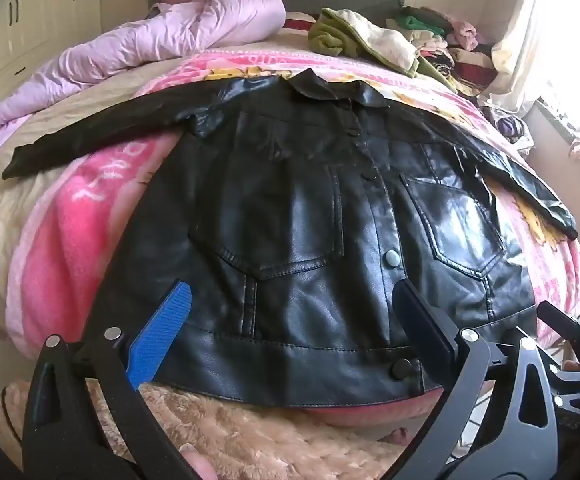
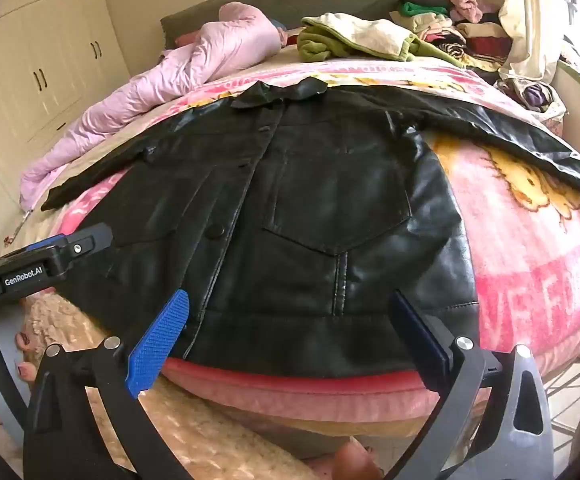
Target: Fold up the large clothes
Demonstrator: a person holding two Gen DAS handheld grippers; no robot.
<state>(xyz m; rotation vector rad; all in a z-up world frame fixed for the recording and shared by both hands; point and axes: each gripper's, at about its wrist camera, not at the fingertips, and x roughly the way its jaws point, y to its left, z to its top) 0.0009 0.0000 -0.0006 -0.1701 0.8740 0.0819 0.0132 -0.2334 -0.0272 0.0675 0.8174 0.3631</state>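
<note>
We have the black leather jacket (image 1: 302, 216) lying face up and buttoned on the pink blanket (image 1: 66, 240) of the bed, collar away from us, hem at the near edge, both sleeves stretched out to the sides. The left hand-held gripper (image 1: 290, 332) hangs over the hem with its jaws spread wide and nothing between them; the right hand-held gripper (image 2: 290, 336) is likewise wide and empty above the hem, further toward the jacket's right side. The fold has not begun, we judge, so the first step is a sleeve. We would do well to pinch each sleeve near the cuff, lay it flat across the chest, and keep the stiff, slippery leather from bunching. The lilac quilt (image 1: 138, 40) and the heap of clothes (image 1: 418, 44) lie well apart.
</note>
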